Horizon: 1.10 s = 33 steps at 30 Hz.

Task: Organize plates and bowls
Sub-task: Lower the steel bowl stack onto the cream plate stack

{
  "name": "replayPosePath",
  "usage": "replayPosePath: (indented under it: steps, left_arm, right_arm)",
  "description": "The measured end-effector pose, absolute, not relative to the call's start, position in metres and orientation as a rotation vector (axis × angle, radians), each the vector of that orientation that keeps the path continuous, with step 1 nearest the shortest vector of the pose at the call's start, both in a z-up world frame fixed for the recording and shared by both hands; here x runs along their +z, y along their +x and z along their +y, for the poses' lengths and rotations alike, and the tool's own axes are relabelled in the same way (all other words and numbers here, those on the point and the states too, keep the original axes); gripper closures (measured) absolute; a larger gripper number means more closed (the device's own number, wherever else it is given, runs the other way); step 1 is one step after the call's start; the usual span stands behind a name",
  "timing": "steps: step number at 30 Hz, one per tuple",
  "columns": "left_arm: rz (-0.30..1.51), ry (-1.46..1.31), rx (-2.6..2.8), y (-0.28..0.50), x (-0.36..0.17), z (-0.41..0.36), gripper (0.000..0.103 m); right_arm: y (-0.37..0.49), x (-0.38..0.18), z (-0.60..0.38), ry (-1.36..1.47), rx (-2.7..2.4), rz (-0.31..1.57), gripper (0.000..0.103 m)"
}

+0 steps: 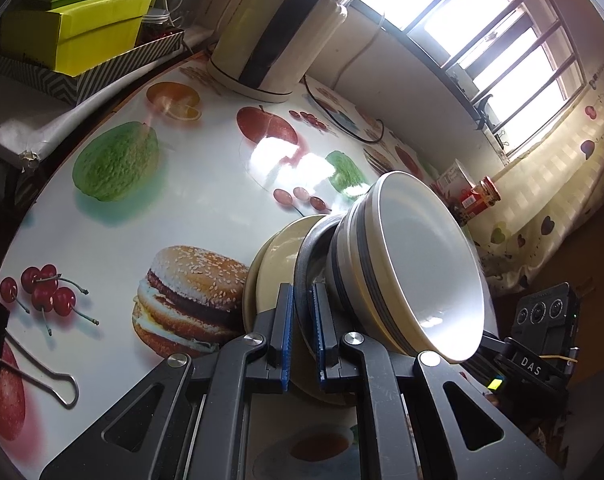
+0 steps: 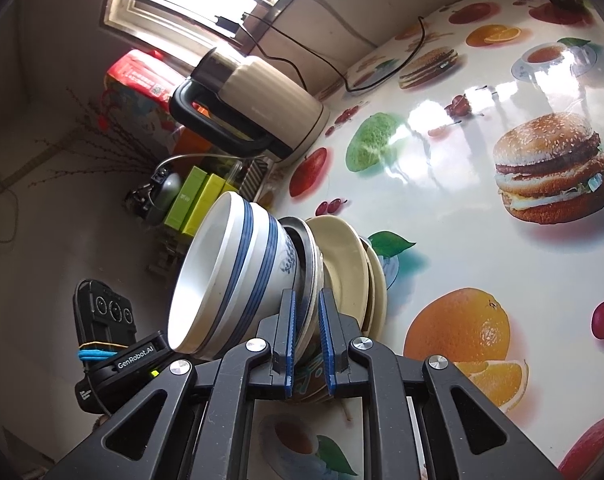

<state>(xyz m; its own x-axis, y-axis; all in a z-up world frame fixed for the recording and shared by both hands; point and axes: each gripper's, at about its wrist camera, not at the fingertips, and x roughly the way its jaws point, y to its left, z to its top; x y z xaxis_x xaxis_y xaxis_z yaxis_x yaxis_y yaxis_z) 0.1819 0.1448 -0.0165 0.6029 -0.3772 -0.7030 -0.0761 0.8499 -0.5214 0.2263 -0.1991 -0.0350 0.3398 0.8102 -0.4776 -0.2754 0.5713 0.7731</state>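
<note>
In the left wrist view, the rim of a metal plate (image 1: 304, 264) is being pinched by the left gripper (image 1: 301, 332); its lower edge is being hidden behind the fingers (image 1: 285, 332). A striped bowl (image 1: 414, 268) is sitting on it above the table (image 1: 190, 200). In the right wrist view, the same stack's rim is being clamped by the right gripper (image 2: 307, 340), while the cream plates (image 2: 348, 272) are partly being hidden.

Loads of open room on the desk (image 1: 206, 184): from the stack of dishes (image 1: 342, 264), everything out toward 9 and 10 o'clock is bare glossy top. Only small stuff there is a binder clip (image 1: 42, 376) lying flat near the 8 o'clock edge. At 12 o'clock the cream kettle (image 1: 278, 36) blocks the way, its black cord (image 1: 342, 120) trailing across toward 1. Green boxes (image 1: 90, 24) wall off 11, and a red jar (image 1: 480, 198) sits just past the stack around 2.
</note>
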Motion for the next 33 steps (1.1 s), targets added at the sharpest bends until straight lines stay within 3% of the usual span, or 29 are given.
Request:
replayPosePath:
  steps: [17, 22, 29, 33]
  left_arm:
    - [0.93, -0.53, -0.174, 0.181, -0.016, 0.145, 0.09]
    - [0.935, -0.522, -0.156, 0.178, -0.016, 0.146, 0.079]
    - [0.925, -0.484, -0.146, 0.169, -0.009, 0.143, 0.076]
    - [0.917, -0.446, -0.116, 0.162, -0.006, 0.141, 0.065]
  right_arm:
    - [0.223, -0.03, -0.2, 0.596, 0.76, 0.964, 0.087]
    - [0.222, -0.028, -0.203, 0.58, 0.748, 0.958, 0.079]
    - [0.214, -0.024, -0.205, 0.545, 0.732, 0.938, 0.067]
    - [0.207, -0.017, -0.206, 0.504, 0.72, 0.913, 0.059]
